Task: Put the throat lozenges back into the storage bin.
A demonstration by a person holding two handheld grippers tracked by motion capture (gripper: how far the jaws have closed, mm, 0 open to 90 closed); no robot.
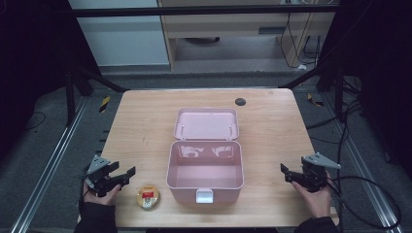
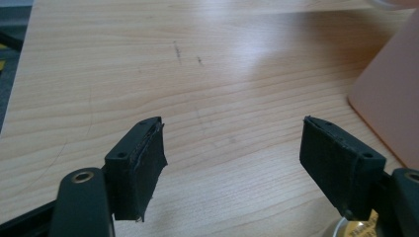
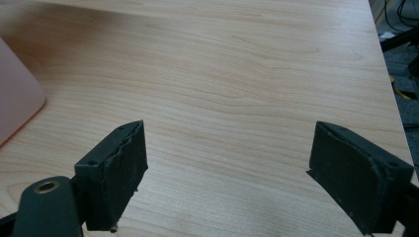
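A pink box [image 1: 170, 167] stands open in the middle of the table, its lid [image 1: 206, 124] laid back behind it and its inside empty. A small round tin [image 1: 147, 197] with a yellow and red label lies left of the box's front corner. My left gripper [image 1: 124, 168] rests at the front left, just left of the tin, jaws open over bare wood. In the left gripper view the gripper [image 2: 232, 128] has the box wall [image 2: 390, 94] at its right and the tin [image 2: 353, 229] under its right jaw. My right gripper [image 1: 293, 167] [image 3: 230, 133] is open at the front right, with the box corner [image 3: 15, 103] far to its left.
The wooden table [image 1: 145, 121] has a dark round grommet [image 1: 240, 101] near its far edge. Metal frame rails and cables run along both sides on the floor. A person's hands hold both grippers at the near edge.
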